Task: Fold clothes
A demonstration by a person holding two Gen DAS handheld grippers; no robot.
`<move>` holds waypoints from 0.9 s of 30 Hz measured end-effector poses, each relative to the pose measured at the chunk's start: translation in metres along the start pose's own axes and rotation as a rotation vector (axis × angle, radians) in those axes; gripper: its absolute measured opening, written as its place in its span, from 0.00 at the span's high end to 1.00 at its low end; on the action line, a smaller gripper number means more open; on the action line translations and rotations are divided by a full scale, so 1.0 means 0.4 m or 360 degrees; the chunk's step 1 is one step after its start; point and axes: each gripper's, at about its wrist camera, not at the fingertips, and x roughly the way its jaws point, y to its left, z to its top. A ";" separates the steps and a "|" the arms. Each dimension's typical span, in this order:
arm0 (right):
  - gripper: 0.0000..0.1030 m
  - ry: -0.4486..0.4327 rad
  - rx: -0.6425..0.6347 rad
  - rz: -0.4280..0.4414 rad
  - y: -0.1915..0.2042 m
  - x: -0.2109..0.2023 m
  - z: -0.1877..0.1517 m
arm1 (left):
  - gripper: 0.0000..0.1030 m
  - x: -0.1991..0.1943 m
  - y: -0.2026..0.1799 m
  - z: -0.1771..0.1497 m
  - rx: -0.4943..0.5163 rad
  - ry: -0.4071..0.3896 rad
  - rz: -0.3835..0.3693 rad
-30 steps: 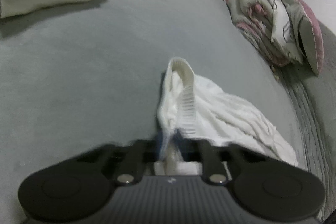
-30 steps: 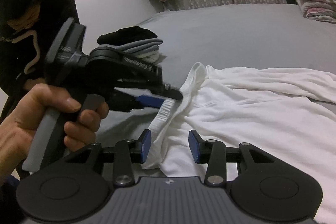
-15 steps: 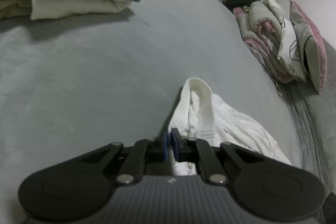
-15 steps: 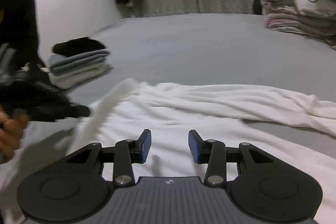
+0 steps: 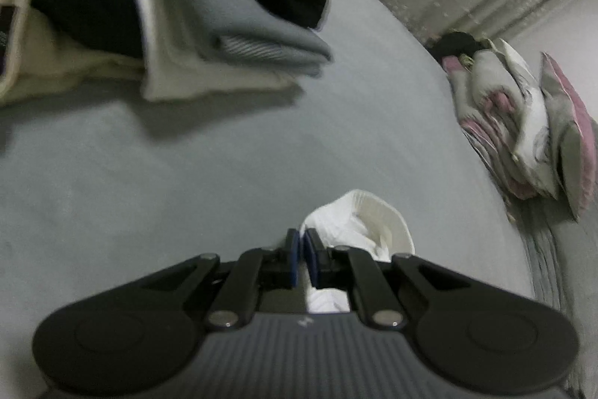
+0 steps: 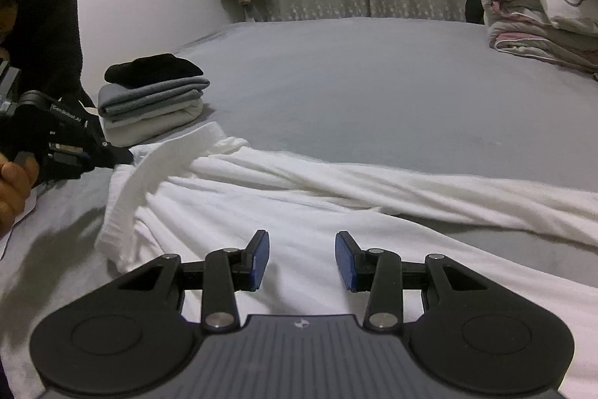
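Left tongs (image 5: 302, 245) pinching white garment (image 6: 336, 212) — waistband lifted

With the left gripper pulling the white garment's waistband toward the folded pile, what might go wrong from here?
1. The left gripper pinches only a thin edge of the waistband of the white garment; the fabric may slip out as it pulls.
2. The folded pile lies close beside the waistband, so the left gripper may knock it.
3. The right gripper hovers open over the garment, pinning nothing, so the wrinkled legs may drag and bunch.
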 end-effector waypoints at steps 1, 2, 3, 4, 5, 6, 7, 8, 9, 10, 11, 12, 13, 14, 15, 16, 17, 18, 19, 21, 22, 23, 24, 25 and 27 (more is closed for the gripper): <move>0.61 0.0003 -0.0001 0.0007 0.002 0.000 -0.001 | 0.95 0.004 0.002 0.003 0.0011 0.0010 0.0001; 0.61 0.0008 -0.0003 0.0013 0.004 0.002 -0.002 | 0.95 0.014 0.000 0.001 0.0037 0.0036 -0.0007; 0.61 0.0013 -0.0007 0.0015 0.005 0.005 -0.003 | 0.94 0.026 -0.004 -0.003 0.0066 0.0063 0.0005; 0.61 0.0019 -0.0010 0.0015 0.007 0.009 -0.004 | 0.94 0.042 -0.012 -0.010 0.0096 0.0090 0.0041; 0.61 0.0025 -0.0013 0.0015 0.009 0.012 -0.004 | 0.94 0.056 -0.018 -0.017 0.0122 0.0117 0.0066; 0.61 0.0031 -0.0015 0.0013 0.010 0.014 -0.005 | 0.92 0.065 -0.019 -0.019 0.0128 0.0135 0.0076; 0.61 0.0035 -0.0015 0.0008 0.010 0.014 -0.006 | 0.82 0.065 -0.018 -0.016 0.0115 0.0131 0.0082; 0.61 0.0036 -0.0016 0.0004 0.010 0.012 -0.006 | 0.73 0.056 -0.015 -0.011 0.0100 0.0110 0.0077; 0.61 0.0031 -0.0016 0.0000 0.007 0.007 -0.005 | 0.53 0.043 -0.014 -0.006 0.0091 0.0080 0.0061; 0.61 0.0027 -0.0017 -0.0004 0.005 0.002 -0.003 | 0.45 0.028 -0.016 -0.006 0.0090 0.0051 0.0046; 0.61 0.0024 -0.0016 -0.0006 0.003 -0.002 0.000 | 0.45 0.014 -0.019 -0.010 0.0103 0.0036 0.0031; 0.61 0.0025 -0.0011 -0.0005 0.001 -0.005 0.003 | 0.45 0.000 -0.024 -0.015 0.0125 0.0036 0.0012; 0.61 0.0027 -0.0007 -0.0003 -0.002 -0.009 0.006 | 0.45 -0.012 -0.031 -0.024 0.0149 0.0038 -0.0008; 0.61 0.0034 -0.0002 -0.0002 -0.004 -0.013 0.008 | 0.45 -0.023 -0.040 -0.039 0.0177 0.0046 -0.0027; 0.61 0.0050 -0.0005 -0.0005 -0.006 -0.019 0.011 | 0.45 -0.032 -0.050 -0.057 0.0207 0.0061 -0.0043; 0.61 0.0069 -0.0017 -0.0011 -0.006 -0.026 0.013 | 0.44 -0.040 -0.060 -0.080 0.0243 0.0084 -0.0059; 0.61 0.0087 -0.0026 -0.0023 -0.010 -0.036 0.014 | 0.43 -0.047 -0.069 -0.107 0.0278 0.0110 -0.0070; 0.61 0.0102 -0.0031 -0.0042 -0.021 -0.052 0.014 | 0.43 -0.052 -0.081 -0.134 0.0310 0.0133 -0.0074; 0.61 0.0118 -0.0035 -0.0061 -0.031 -0.067 0.013 | 0.43 -0.057 -0.088 -0.158 0.0333 0.0153 -0.0076; 0.61 0.0146 0.0009 -0.0126 -0.076 -0.105 0.011 | 0.43 -0.062 -0.097 -0.195 0.0362 0.0176 -0.0056; 0.61 0.0159 0.0043 -0.0165 -0.105 -0.126 0.010 | 0.43 -0.060 -0.100 -0.209 0.0374 0.0183 -0.0038; 0.61 0.0164 0.0085 -0.0209 -0.137 -0.147 0.011 | 0.43 -0.055 -0.101 -0.220 0.0382 0.0190 -0.0012; 0.61 0.0153 0.0142 -0.0265 -0.175 -0.170 0.015 | 0.43 -0.048 -0.101 -0.230 0.0388 0.0206 0.0014; 0.61 0.0133 0.0215 -0.0326 -0.216 -0.195 0.020 | 0.43 -0.043 -0.100 -0.240 0.0392 0.0219 0.0037; 0.61 0.0088 0.0381 -0.0458 -0.307 -0.257 0.020 | 0.42 -0.048 -0.105 -0.250 0.0411 0.0208 0.0072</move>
